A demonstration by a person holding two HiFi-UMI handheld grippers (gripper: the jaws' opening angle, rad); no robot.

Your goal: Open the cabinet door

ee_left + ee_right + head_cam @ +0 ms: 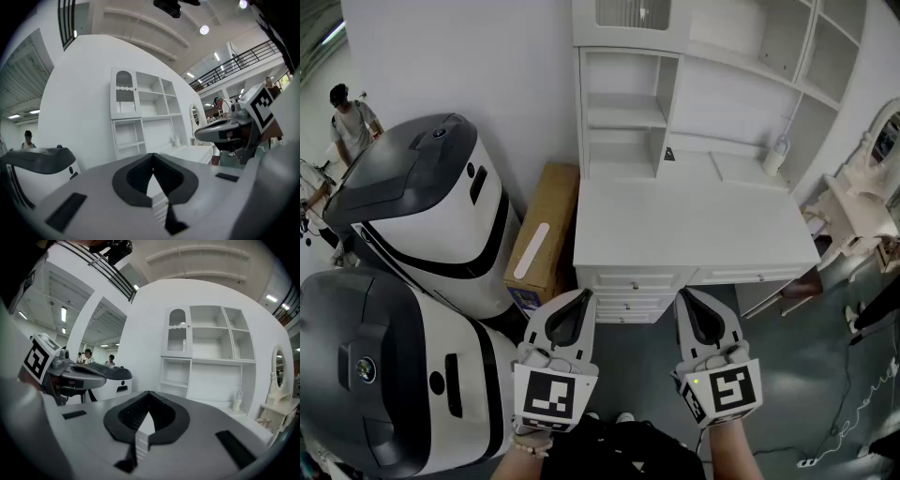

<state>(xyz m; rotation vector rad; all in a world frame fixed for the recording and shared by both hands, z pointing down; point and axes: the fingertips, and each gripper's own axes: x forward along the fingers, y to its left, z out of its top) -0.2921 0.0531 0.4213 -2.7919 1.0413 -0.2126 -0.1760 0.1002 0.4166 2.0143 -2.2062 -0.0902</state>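
Your left hand-held gripper (584, 298) and right hand-held gripper (684, 298) were pressed together, empty, well short of the white arched-panel cabinet door (633, 19) high above the white bench (694, 225). You likely needed to step closer, raise one and spread it first.

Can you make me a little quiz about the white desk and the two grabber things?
1. True or false: the left gripper has its jaws closed on nothing.
2. What stands right beside the white wooden desk? A) a brown cardboard box B) a red chair C) a green bin
3. Fill in: the small white cabinet door with the arched window, up top, is ____ (open or shut).
Key: 1 true; 2 A; 3 shut.
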